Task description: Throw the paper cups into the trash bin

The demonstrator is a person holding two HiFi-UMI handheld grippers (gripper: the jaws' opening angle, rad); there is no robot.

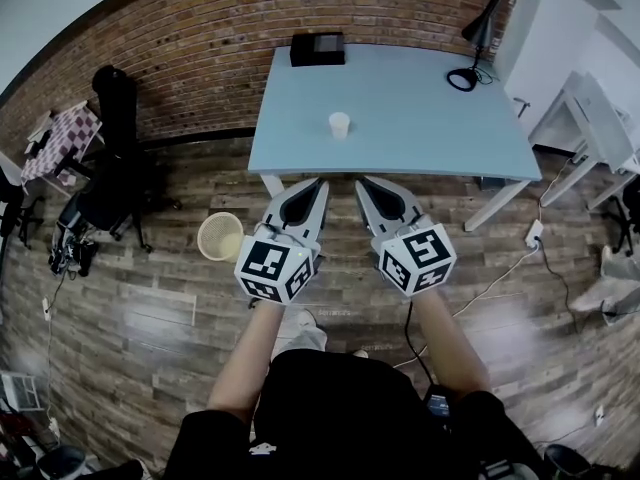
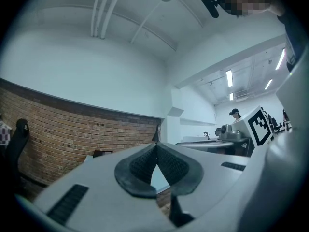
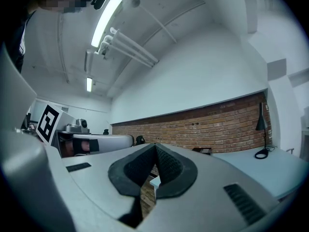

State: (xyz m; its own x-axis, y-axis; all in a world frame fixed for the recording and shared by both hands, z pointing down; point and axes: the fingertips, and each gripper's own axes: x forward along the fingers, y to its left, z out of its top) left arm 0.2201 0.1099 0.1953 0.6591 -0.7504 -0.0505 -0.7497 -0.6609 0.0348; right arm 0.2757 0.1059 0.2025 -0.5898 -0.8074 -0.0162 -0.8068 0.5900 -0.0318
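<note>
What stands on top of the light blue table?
A white paper cup near the middle, a black box at the far edge, a black desk lamp at the far right corner. What lies under the tabletop is hidden.

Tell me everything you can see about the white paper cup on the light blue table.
The small white paper cup stands upright with its open mouth up. It looks plain, with no print visible, and shows no dents. It sits alone on the light blue rectangular table, somewhat left of the middle in the head view and well clear of every edge. Only the table top touches it. Whether anything is inside is too small to tell.
</note>
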